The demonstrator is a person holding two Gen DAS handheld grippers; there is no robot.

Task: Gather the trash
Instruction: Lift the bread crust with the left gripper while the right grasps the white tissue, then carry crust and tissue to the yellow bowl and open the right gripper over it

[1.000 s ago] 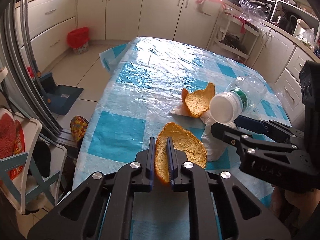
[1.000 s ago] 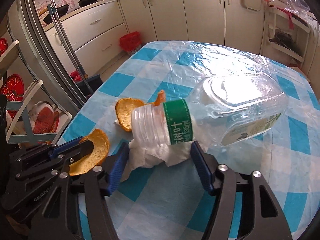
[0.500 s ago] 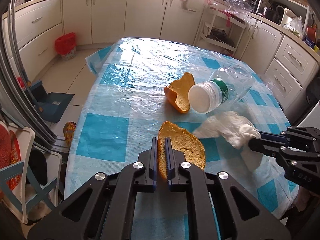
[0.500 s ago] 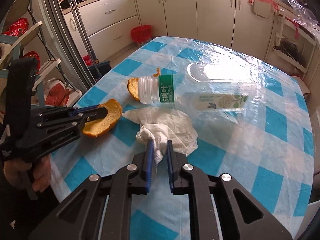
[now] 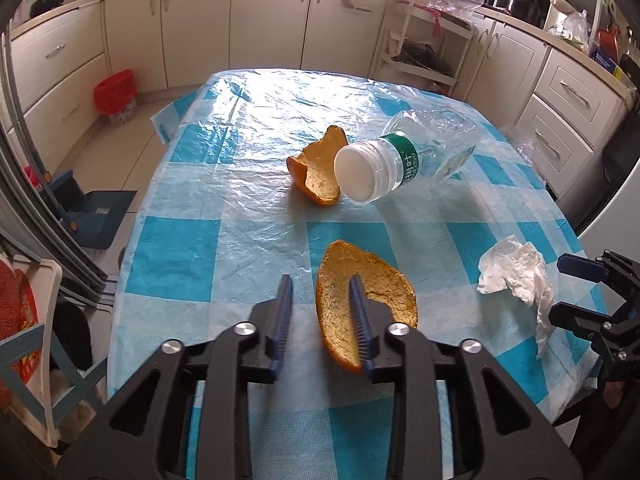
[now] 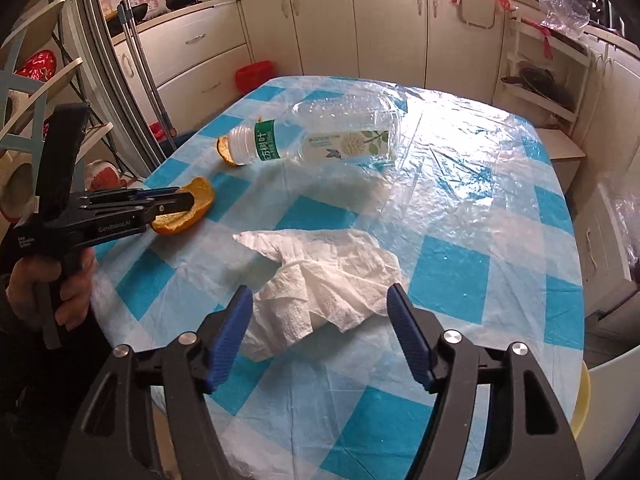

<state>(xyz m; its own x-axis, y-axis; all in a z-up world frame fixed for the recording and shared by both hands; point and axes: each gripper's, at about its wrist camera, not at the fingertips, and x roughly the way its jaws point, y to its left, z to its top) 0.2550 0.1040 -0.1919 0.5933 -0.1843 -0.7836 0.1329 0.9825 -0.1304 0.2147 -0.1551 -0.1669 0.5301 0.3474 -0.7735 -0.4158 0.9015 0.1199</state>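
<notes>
Trash all over this checked table [image 5: 248, 184], and both claws are letting go at once! Left claw [image 5: 322, 312]: jaws opening, the near orange peel [image 5: 360, 292] between them, its rim leaning on the right-hand pad while the left-hand pad stands clear. No real grip there. That peel is a long shallow boat, its long axis running away from the claw, nearly in line with the fingers, so the jaws straddle it across the narrow way.

Right claw [image 6: 320, 320]: jaws opening too, spread wide, with the crumpled white tissue [image 6: 320, 280] lying loose on the table between and just ahead of the pads. Neither pad presses it. From the left wrist view the tissue [image 5: 516, 272] sits near the table's right edge, right at the right claw's [image 5: 568, 292] tips and well apart from the left one. So the tissue is plainly the right hand's job.

Further out, the clear plastic bottle [image 5: 408, 156] lies on its side, cap end towards the left claw, touching the second orange peel [image 5: 316, 176], which stands curled on its edge. No bin shows on the table, so my call is nothing counts as collected yet; each claw has its piece dead ahead.
</notes>
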